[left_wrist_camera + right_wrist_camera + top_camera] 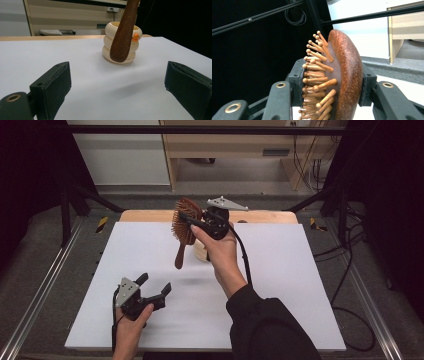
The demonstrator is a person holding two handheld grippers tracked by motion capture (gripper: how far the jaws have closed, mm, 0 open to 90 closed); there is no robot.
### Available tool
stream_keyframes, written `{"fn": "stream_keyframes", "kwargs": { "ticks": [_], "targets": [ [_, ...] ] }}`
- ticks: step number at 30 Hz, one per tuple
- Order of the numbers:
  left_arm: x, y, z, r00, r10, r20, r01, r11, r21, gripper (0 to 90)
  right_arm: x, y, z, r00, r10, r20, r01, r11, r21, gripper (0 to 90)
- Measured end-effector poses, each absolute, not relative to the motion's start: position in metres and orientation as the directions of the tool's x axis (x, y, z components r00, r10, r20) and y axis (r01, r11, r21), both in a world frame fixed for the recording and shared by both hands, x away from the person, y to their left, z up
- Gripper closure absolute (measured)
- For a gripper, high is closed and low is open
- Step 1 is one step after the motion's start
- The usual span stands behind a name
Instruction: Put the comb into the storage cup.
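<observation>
Right gripper (196, 226) around hairbrush (184, 227) head, handle hanging roughly downward

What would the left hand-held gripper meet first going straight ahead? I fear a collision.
Probably the hairbrush handle hanging before the cream ringed holder; depth is unclear. The left hand-held gripper is open.

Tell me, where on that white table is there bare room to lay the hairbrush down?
Most of the white table is bare: the wide stretch right of the person's sleeve, the far left corner, and the middle strip between the open left gripper and the cream ringed holder. It is crowded only at the far centre, where the right gripper clamps the wooden hairbrush above that holder.
</observation>
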State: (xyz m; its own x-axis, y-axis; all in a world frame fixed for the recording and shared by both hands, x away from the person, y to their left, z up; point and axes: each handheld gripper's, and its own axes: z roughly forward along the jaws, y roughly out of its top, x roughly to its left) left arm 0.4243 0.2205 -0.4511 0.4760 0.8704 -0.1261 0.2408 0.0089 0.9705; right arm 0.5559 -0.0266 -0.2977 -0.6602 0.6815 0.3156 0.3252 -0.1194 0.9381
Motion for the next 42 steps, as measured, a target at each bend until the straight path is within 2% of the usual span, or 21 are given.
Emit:
{"fn": "stream_keyframes", "kwargs": {
  "ticks": [42],
  "targets": [
    [0.429,0.222,-0.454,0.49,0.867,-0.087,0.197,-0.013,0.98,4.7,0.576,-0.034,-0.296,-0.658,0.682,0.32,0.299,-0.153,0.942,51.5]
  ]
}}
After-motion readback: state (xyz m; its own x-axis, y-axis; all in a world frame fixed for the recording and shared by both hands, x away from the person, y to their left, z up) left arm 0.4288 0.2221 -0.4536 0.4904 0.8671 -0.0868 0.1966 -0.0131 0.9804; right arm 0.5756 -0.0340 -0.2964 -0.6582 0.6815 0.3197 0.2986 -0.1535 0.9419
